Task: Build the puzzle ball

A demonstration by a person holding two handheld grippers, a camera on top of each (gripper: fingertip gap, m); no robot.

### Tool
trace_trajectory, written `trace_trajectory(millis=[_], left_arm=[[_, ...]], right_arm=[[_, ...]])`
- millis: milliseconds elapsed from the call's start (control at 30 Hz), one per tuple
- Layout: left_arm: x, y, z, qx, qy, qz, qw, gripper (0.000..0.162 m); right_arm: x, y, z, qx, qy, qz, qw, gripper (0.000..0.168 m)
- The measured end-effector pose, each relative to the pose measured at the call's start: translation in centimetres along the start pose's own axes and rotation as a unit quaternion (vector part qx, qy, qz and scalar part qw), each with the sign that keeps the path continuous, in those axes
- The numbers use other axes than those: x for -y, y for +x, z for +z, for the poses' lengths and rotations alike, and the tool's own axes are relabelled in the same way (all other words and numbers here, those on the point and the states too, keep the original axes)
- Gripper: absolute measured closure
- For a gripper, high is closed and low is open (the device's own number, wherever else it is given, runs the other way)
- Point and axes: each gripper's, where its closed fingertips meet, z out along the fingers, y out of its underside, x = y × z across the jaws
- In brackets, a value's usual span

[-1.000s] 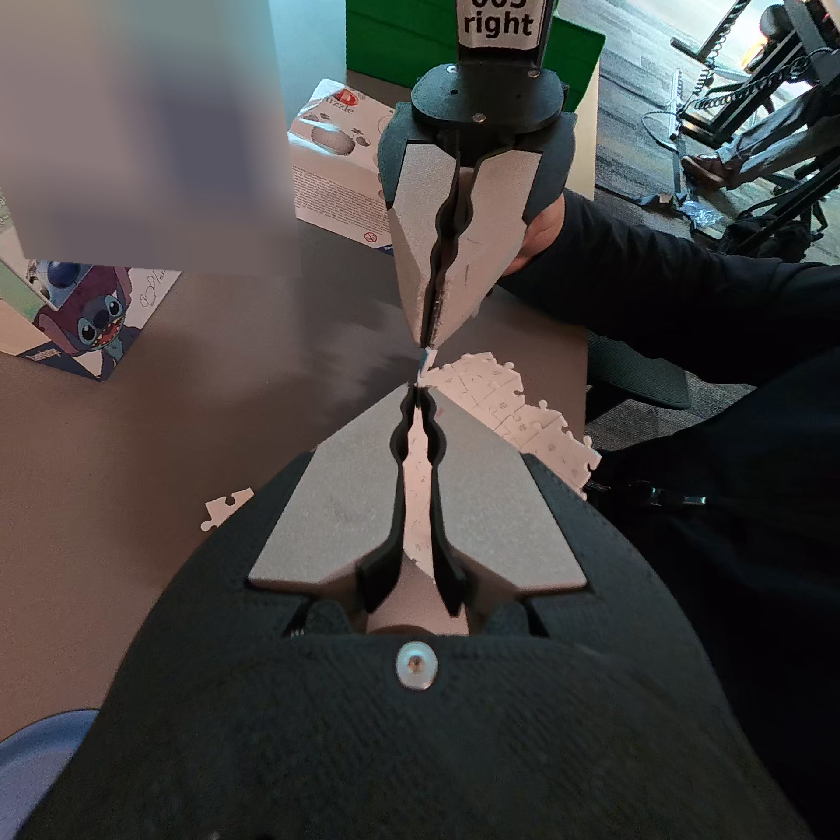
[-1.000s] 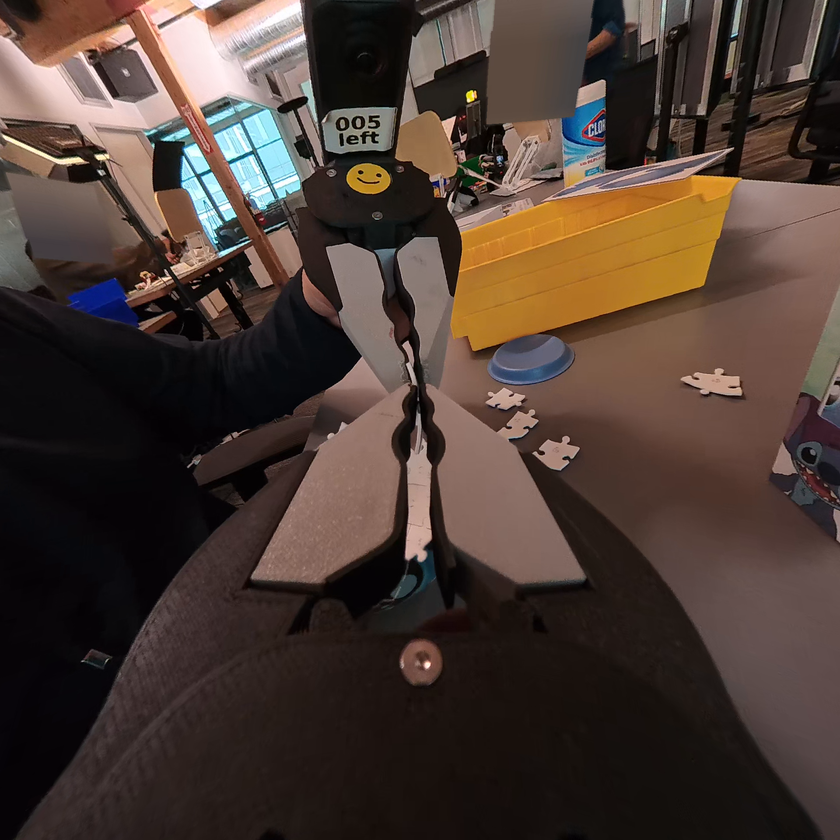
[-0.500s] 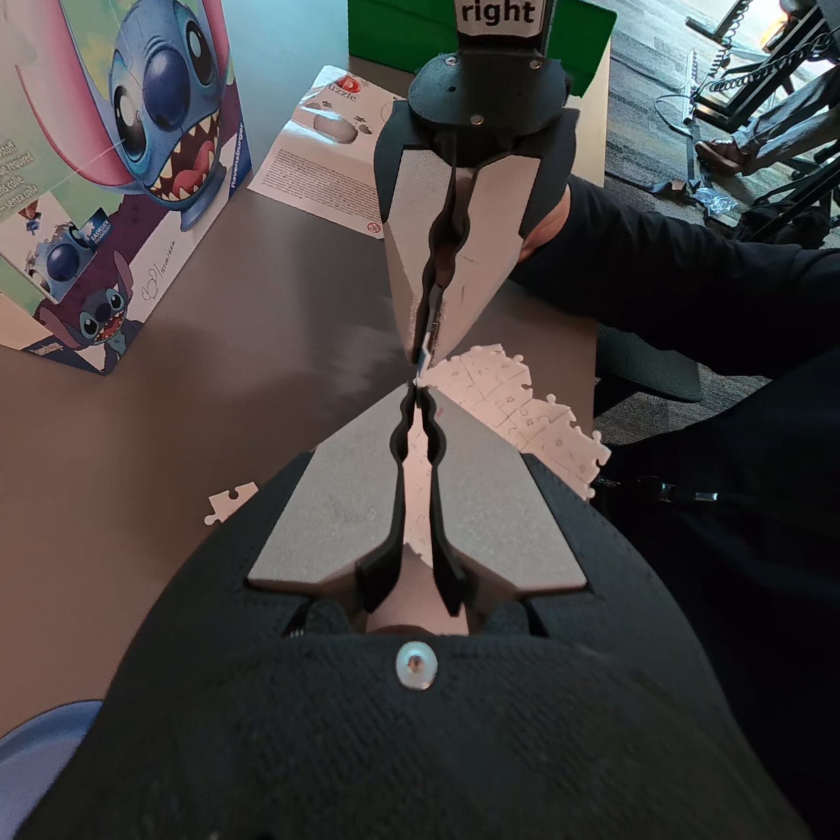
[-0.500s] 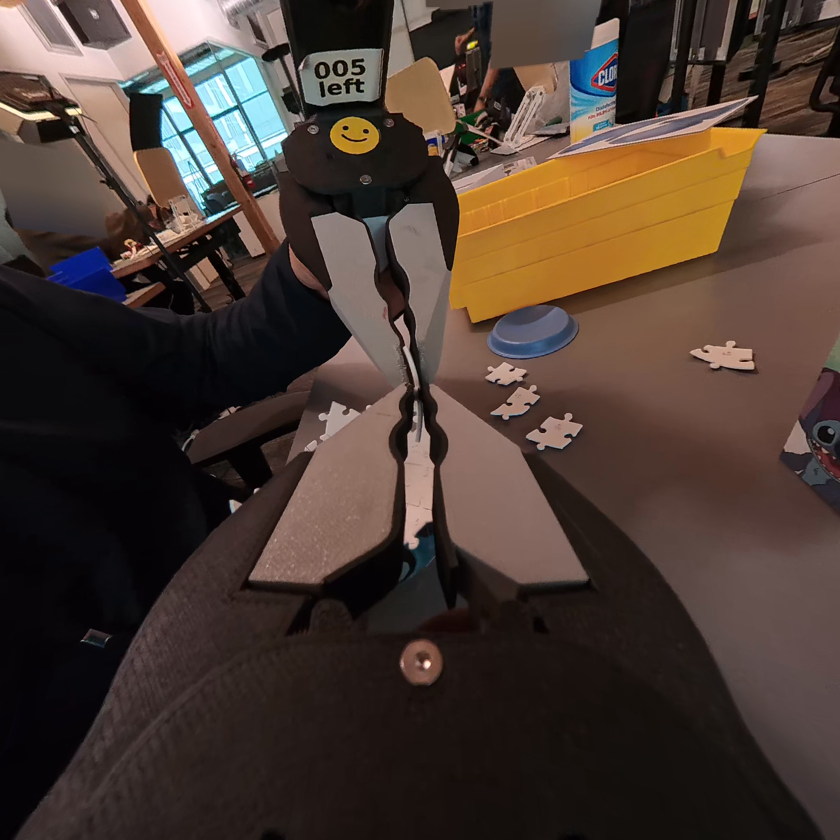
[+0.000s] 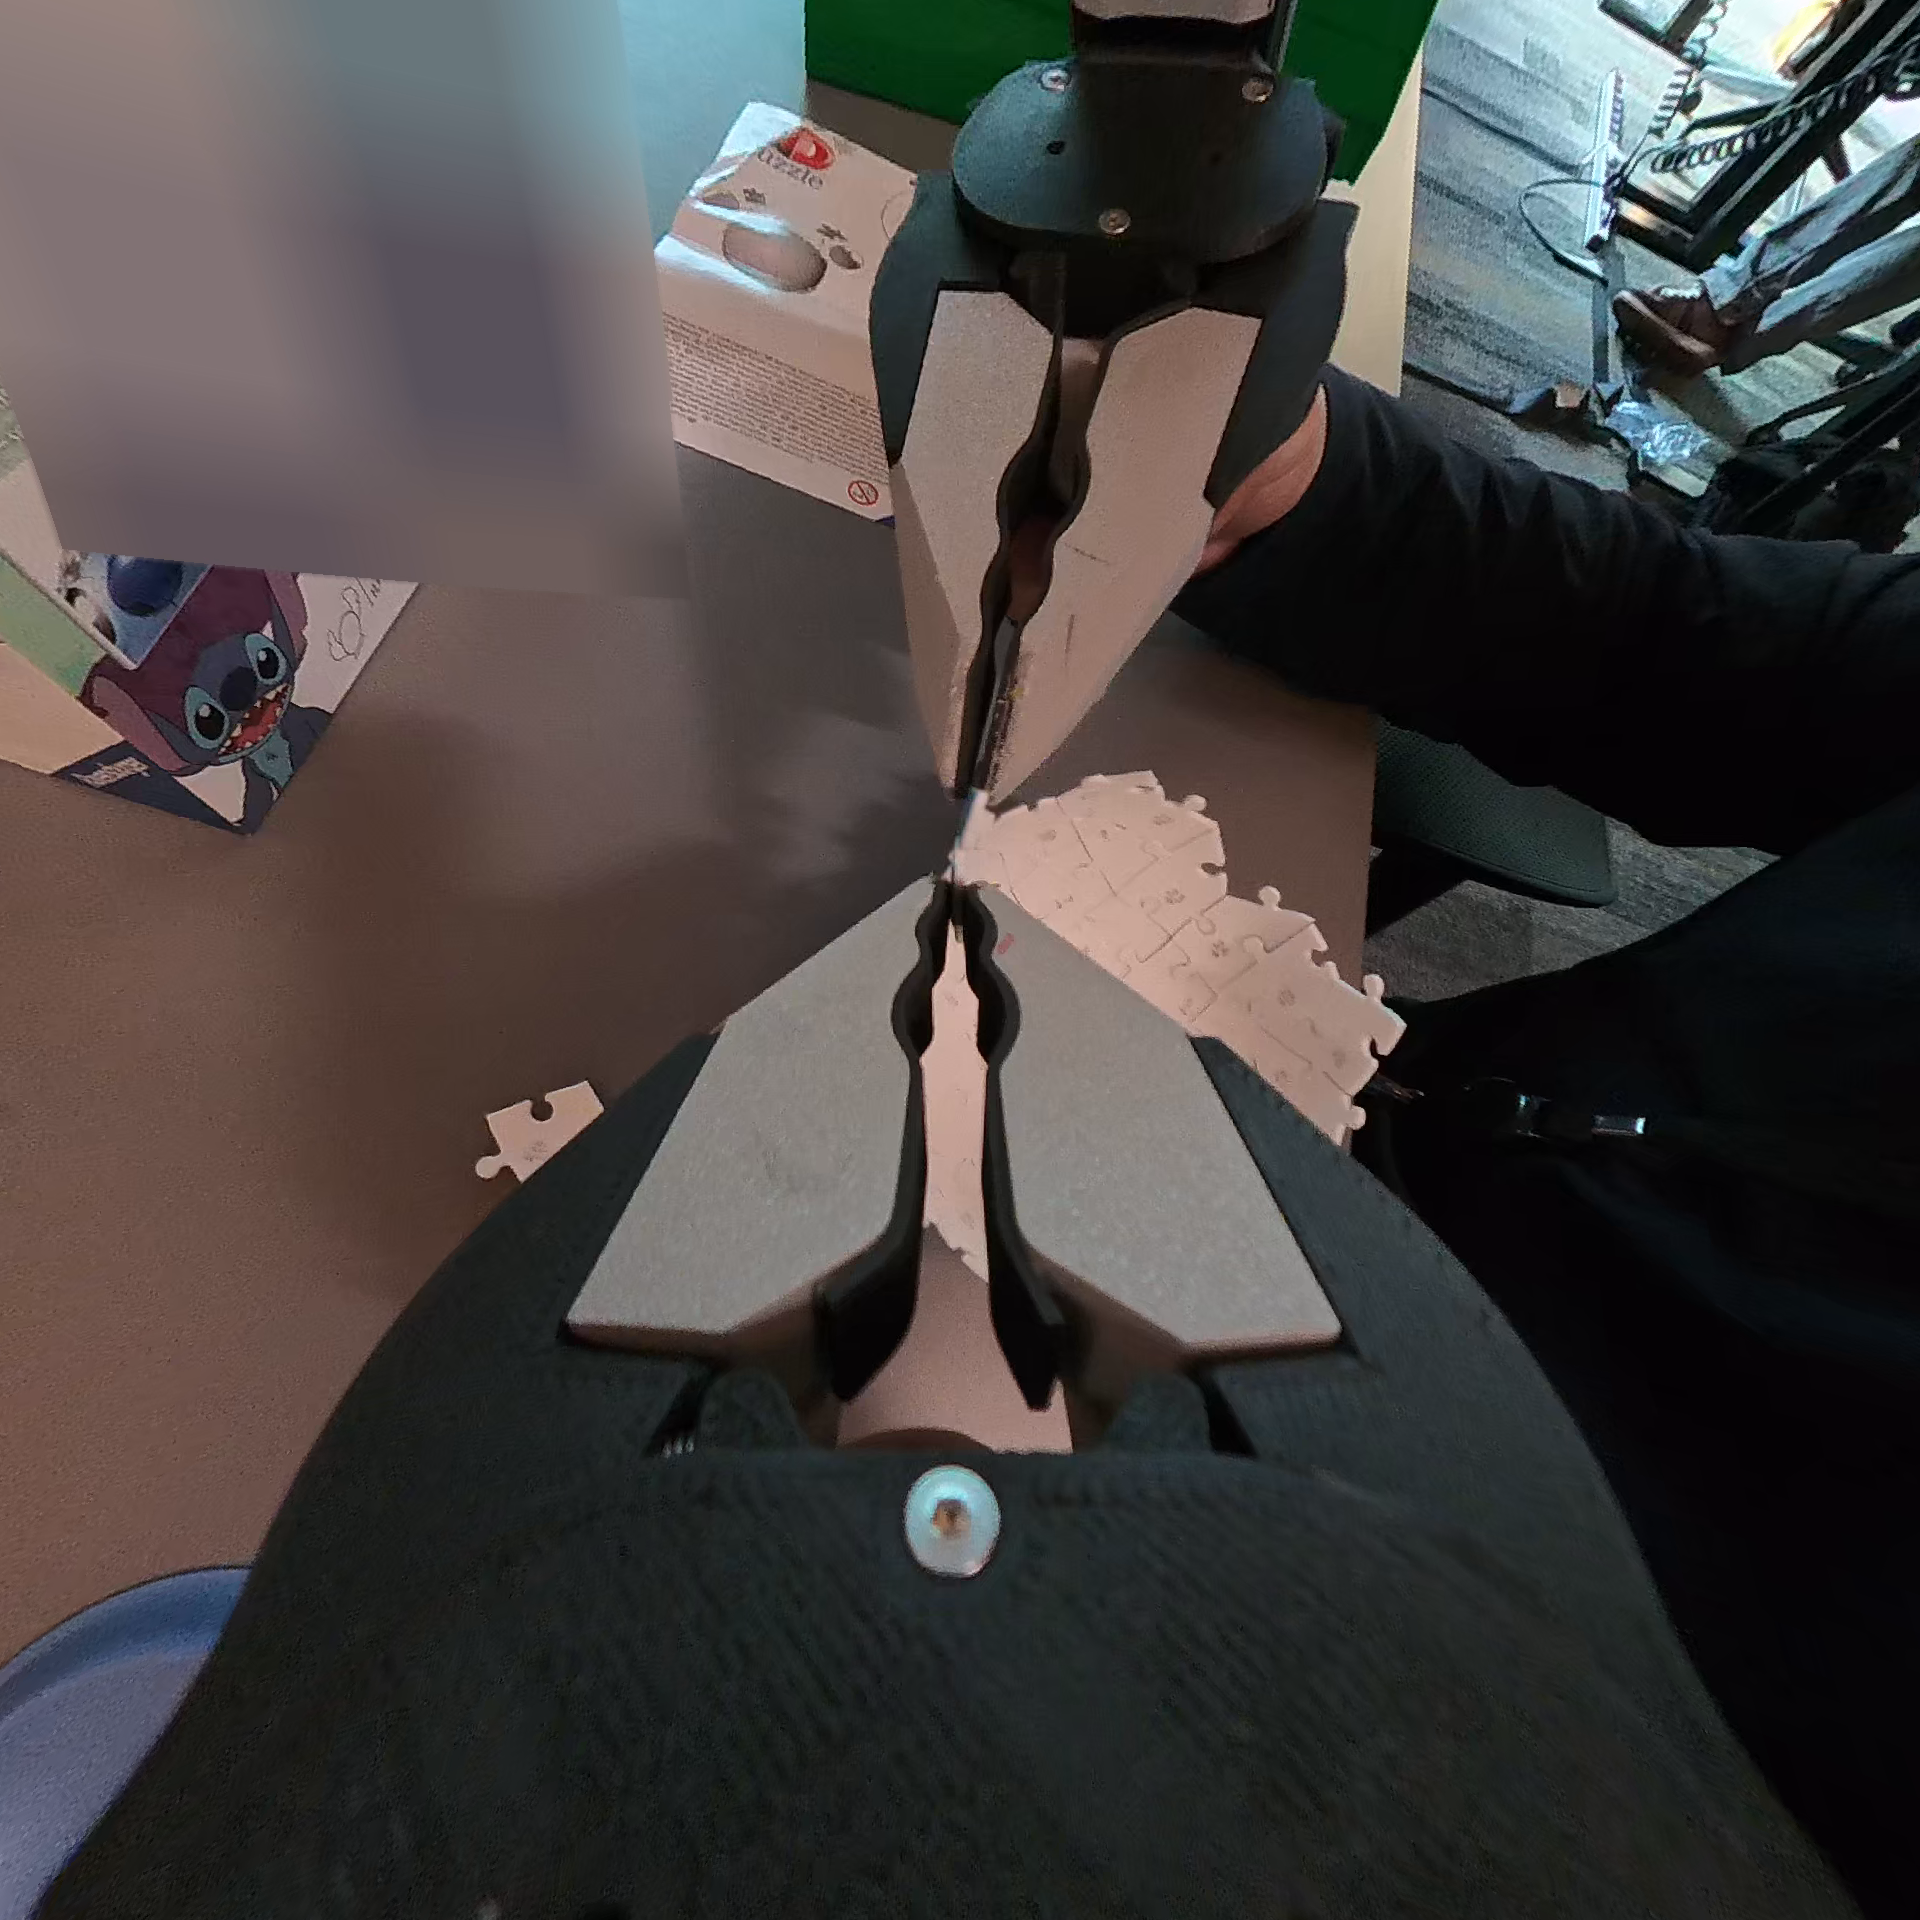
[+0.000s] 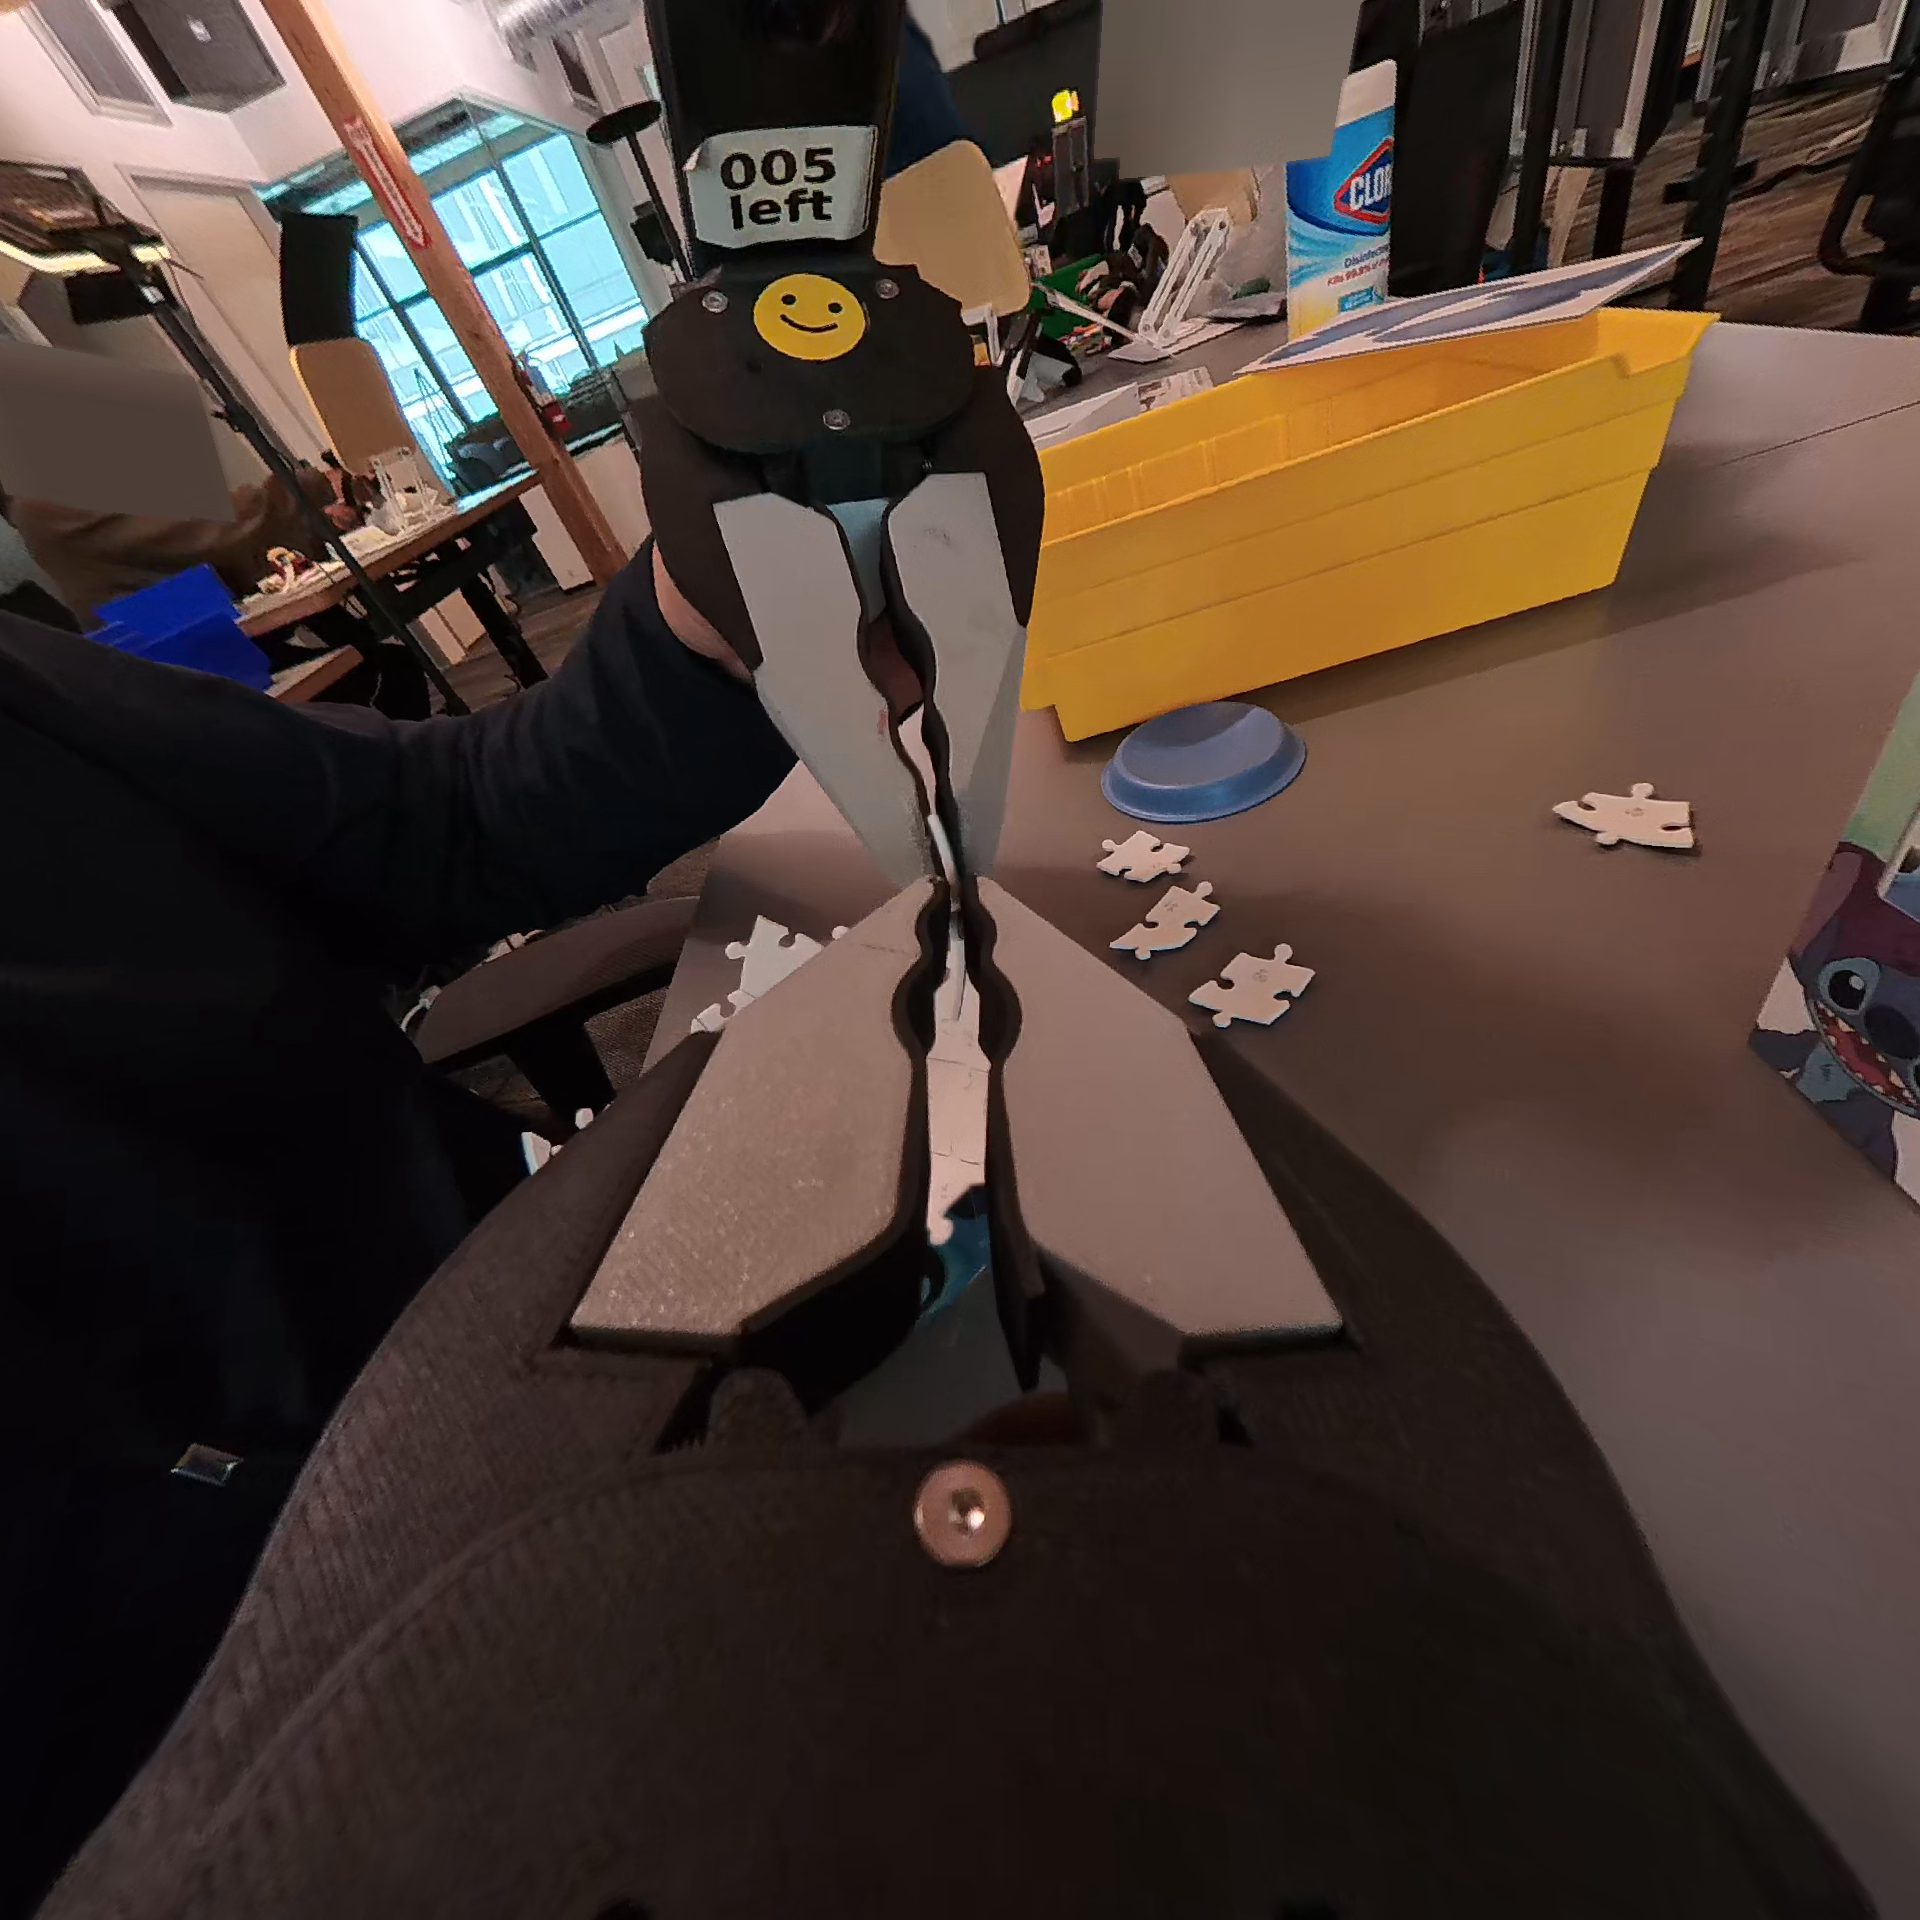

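Observation:
My left gripper (image 5: pixel 951 899) and right gripper (image 5: pixel 975 784) meet tip to tip above the table edge, both shut. A small white puzzle piece (image 5: pixel 971 828) sticks out of the right gripper's tips and touches the corner of an assembled curved sheet of white pieces (image 5: pixel 1174 935). That corner sits at the left gripper's tips, and the sheet spreads right past the table edge. In the right wrist view the right gripper (image 6: pixel 956 894) faces the left gripper (image 6: pixel 940 862), with a thin white edge (image 6: pixel 943 836) pinched between the left fingers. How firmly the sheet is held is hidden.
Loose white pieces lie on the grey table (image 6: pixel 1558 1039): three together (image 6: pixel 1169 920), one farther right (image 6: pixel 1626 816), one by my left gripper (image 5: pixel 540 1127). A blue dish (image 6: pixel 1205 764), a yellow bin (image 6: pixel 1351 540), the puzzle box (image 5: pixel 208 707) and a leaflet (image 5: pixel 769 312) stand around. Only a small space, under 4 cm, lies between the two pairs of fingers.
Both grippers stay shut and tip to tip. They have shifted only slightly, and the small piece sits closer against the sheet's corner.

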Motion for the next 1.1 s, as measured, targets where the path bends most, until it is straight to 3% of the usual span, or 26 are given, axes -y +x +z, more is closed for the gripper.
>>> trace_trajectory(millis=[200, 767, 1100], left_arm=[[1.1, -0.4, -1.1, -0.008, 0.042, -0.023, 0.999, 0.162], [0.3, -0.7, -0.9, -0.001, 0.03, -0.023, 0.999, 0.162], [1.4, -0.6, -1.2, 0.004, 0.071, -0.024, 0.997, 0.162]], right_arm=[[-0.3, 0.2, 0.0, 0.003, -0.006, 0.011, 1.0, 0.168], [-1.2, 0.4, 0.6, -0.002, -0.027, 0.013, 1.0, 0.168], [-1.0, 0.4, 0.8, -0.004, -0.019, 0.012, 1.0, 0.168]])
